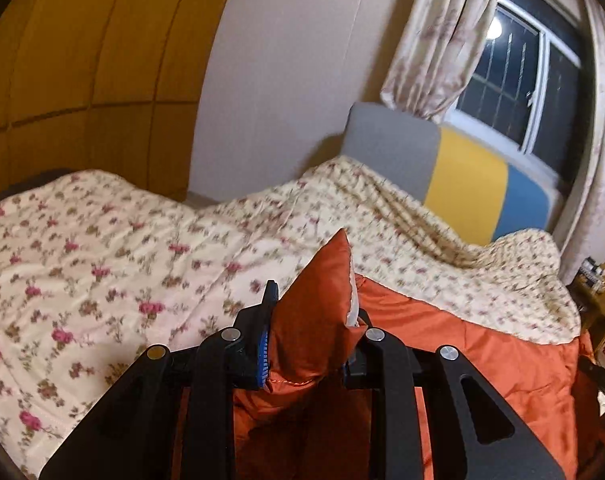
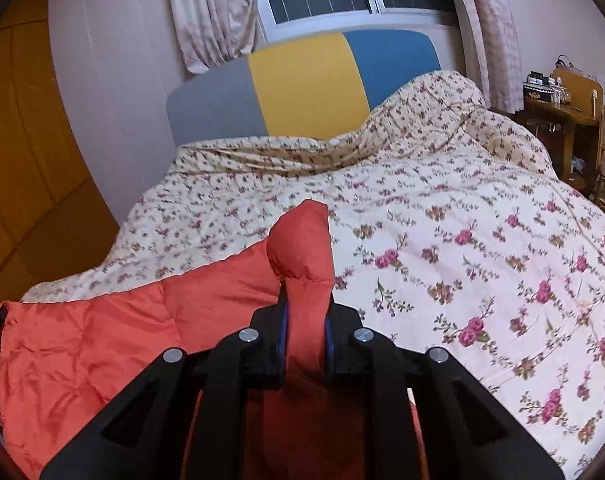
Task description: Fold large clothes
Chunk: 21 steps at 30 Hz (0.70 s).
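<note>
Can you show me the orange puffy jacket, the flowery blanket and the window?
Orange padded jacket [image 2: 102, 320]: right wrist view, flat quilted panel.
Cream floral quilt [image 2: 442, 248]: right wrist view, bare top.
Dark barred window [image 1: 514, 80]: left wrist view, glass pane.

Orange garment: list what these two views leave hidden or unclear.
- Orange garment: its type and full shape; both views cut it off at the bottom edge, behind the gripper frames.
- Left hand-held gripper: one pad hidden by bunched fabric.
- Quilt: print blurred, left view.
- Shelf items: too small, right view.
</note>
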Each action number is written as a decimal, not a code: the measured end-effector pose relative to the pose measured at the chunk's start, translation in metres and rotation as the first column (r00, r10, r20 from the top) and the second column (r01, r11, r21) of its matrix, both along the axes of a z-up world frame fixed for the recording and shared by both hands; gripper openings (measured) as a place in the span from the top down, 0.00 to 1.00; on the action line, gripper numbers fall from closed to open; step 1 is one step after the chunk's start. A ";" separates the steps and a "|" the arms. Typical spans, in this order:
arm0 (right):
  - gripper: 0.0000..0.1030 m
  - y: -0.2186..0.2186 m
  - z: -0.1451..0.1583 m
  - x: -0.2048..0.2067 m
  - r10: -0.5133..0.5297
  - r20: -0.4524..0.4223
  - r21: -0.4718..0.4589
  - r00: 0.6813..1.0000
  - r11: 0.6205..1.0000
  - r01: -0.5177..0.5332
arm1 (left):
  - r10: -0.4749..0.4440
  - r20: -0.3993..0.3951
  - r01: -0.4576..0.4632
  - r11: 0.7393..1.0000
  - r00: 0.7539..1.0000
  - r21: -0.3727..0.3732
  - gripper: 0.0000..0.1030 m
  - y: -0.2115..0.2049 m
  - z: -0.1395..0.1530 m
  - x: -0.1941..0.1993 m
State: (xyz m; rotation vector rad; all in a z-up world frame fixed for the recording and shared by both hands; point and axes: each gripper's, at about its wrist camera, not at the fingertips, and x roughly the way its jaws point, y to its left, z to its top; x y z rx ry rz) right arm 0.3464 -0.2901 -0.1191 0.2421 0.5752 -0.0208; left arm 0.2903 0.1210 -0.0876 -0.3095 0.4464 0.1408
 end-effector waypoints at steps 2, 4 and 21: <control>0.85 -0.001 -0.009 0.007 -0.009 -0.025 0.002 1.000 1.000 0.009 | 0.004 -0.019 -0.004 1.000 1.000 0.007 0.76 0.000 -0.011 0.006; 0.83 -0.003 -0.020 0.014 -0.018 -0.059 0.012 0.998 1.000 0.019 | 0.004 -0.031 -0.004 1.000 1.000 0.010 0.76 -0.001 -0.018 0.012; 0.70 -0.001 -0.060 0.040 -0.074 -0.222 -0.023 0.972 0.997 0.071 | -0.045 -0.273 0.020 0.995 0.961 -0.095 0.69 0.010 -0.079 0.057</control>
